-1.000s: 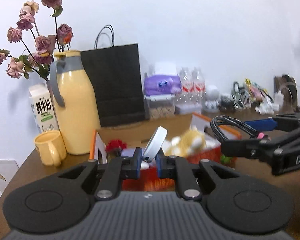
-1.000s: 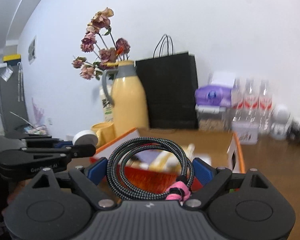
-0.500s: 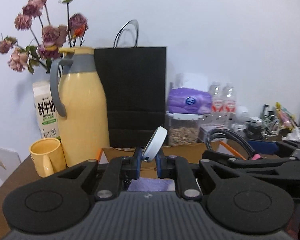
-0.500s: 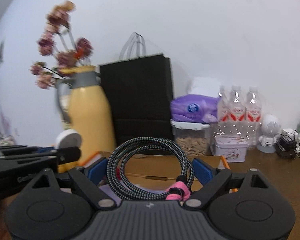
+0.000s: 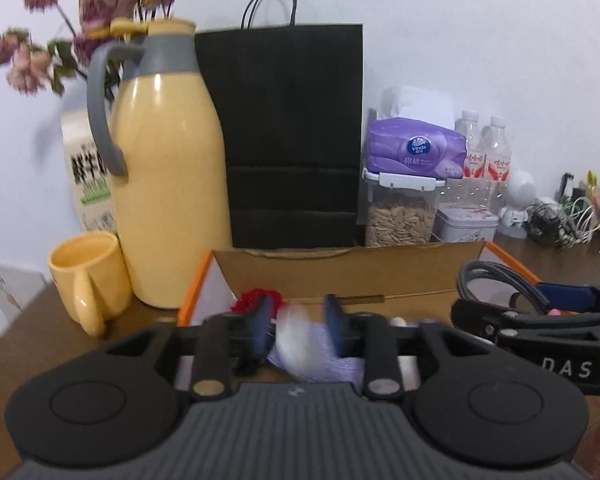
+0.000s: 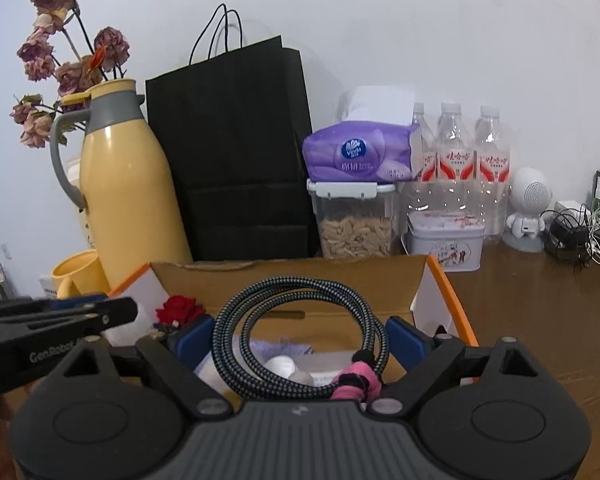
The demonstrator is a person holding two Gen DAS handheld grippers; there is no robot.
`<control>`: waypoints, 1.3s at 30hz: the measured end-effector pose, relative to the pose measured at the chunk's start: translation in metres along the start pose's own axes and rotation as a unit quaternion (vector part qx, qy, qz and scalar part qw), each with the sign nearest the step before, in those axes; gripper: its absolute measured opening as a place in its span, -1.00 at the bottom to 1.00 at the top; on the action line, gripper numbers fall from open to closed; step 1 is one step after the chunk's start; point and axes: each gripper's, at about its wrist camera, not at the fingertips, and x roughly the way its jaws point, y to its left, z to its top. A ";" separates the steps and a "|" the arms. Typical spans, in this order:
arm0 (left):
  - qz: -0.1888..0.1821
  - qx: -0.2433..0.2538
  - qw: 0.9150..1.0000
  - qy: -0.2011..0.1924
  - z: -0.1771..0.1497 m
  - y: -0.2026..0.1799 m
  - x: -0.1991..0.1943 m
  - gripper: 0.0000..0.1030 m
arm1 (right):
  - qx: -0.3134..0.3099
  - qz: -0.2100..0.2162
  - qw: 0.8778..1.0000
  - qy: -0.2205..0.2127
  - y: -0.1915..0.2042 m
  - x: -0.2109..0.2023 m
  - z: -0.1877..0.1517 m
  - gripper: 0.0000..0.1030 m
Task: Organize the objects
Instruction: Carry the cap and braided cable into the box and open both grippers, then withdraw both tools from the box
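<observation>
Left hand-held gripper (image 5: 298, 326): positioned over the open cardboard box (image 5: 348, 276), jaws opening. A white round object (image 5: 296, 344), heavily blurred, sits between the blue pads, which no longer press on it; it appears to be leaving the jaws above a purple cloth (image 5: 332, 364) in the box. What the object is cannot be determined.

Right hand-held gripper (image 6: 298, 340): jaws spread wide and gripping a coiled braided cable (image 6: 300, 340), its pink tie (image 6: 358, 382) at the lower right of the coil. The coil is held over the same box (image 6: 292, 272), clear of the contents.

Box contents seen in the right wrist view: a red rose (image 6: 180, 308) at the left wall, the purple cloth (image 6: 280, 348), and a small white item (image 6: 282, 364) beneath the coil.

Along the worktop's (image 6: 540, 300) far edge, behind the box: yellow mug (image 5: 86, 276), yellow thermos jug (image 5: 168, 184), milk carton (image 5: 86, 176), dried flowers (image 5: 80, 16), black paper bag (image 5: 292, 140), seed container (image 5: 400, 212) with tissue pack (image 5: 416, 152) on top, decorated tin (image 6: 444, 244), water bottles (image 6: 456, 152), white robot figurine (image 6: 530, 208) and tangled cables (image 6: 584, 228).
</observation>
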 end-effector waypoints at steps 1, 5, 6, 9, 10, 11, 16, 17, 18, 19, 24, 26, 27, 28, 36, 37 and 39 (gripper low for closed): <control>0.005 0.005 1.000 -0.008 -0.001 -0.002 -0.003 0.12 | 0.000 -0.001 1.000 0.002 -0.001 -0.001 -0.001 0.79; 0.025 0.012 0.999 -0.035 -0.001 -0.005 -0.014 0.82 | 0.009 -0.014 1.000 0.003 -0.006 -0.006 -0.001 1.00; 0.038 0.010 0.999 -0.038 -0.001 -0.005 -0.015 1.00 | 0.013 -0.018 1.000 0.003 -0.008 -0.007 -0.001 1.00; 0.030 -0.006 0.999 -0.044 0.000 0.002 -0.017 1.00 | 0.022 -0.024 0.999 0.003 -0.012 -0.010 0.001 1.00; 0.025 -0.011 0.999 -0.043 0.002 0.004 -0.018 1.00 | 0.022 -0.027 0.999 0.002 -0.012 -0.010 0.001 1.00; 0.026 -0.015 0.999 -0.044 0.002 0.005 -0.019 1.00 | 0.023 -0.028 0.999 0.000 -0.012 -0.011 0.001 1.00; 0.030 -0.018 0.998 -0.050 0.003 0.007 -0.026 1.00 | 0.025 -0.026 0.999 -0.009 -0.012 -0.019 0.003 1.00; 0.029 -0.019 0.998 -0.052 0.003 0.008 -0.028 1.00 | 0.025 -0.025 0.999 -0.012 -0.012 -0.022 0.003 1.00; 0.028 -0.021 0.998 -0.054 0.004 0.009 -0.031 1.00 | 0.024 -0.024 0.999 -0.014 -0.012 -0.025 0.004 1.00; 0.029 -0.023 0.998 -0.057 0.004 0.009 -0.034 1.00 | 0.025 -0.023 0.999 -0.015 -0.012 -0.030 0.004 1.00; 0.023 -0.030 0.996 -0.079 0.001 0.013 -0.061 1.00 | 0.016 -0.023 0.999 -0.031 -0.011 -0.058 0.006 1.00; 0.020 -0.031 0.996 -0.085 -0.003 0.015 -0.072 1.00 | 0.009 -0.025 0.999 -0.036 -0.012 -0.072 0.003 1.00; 0.021 -0.033 0.996 -0.086 -0.006 0.017 -0.076 1.00 | 0.006 -0.028 0.999 -0.037 -0.012 -0.077 0.000 1.00; 0.022 -0.036 0.996 -0.085 -0.009 0.019 -0.080 1.00 | 0.003 -0.033 0.999 -0.037 -0.014 -0.084 -0.004 1.00; 0.016 -0.023 0.998 -0.053 -0.037 0.035 -0.104 1.00 | -0.028 -0.057 0.998 -0.007 -0.027 -0.116 -0.047 1.00; 0.017 -0.017 0.999 -0.047 -0.042 0.036 -0.106 1.00 | -0.030 -0.061 0.998 0.003 -0.030 -0.118 -0.054 1.00; 0.018 -0.007 0.999 -0.034 -0.052 0.038 -0.110 1.00 | -0.031 -0.066 0.997 0.019 -0.035 -0.120 -0.066 1.00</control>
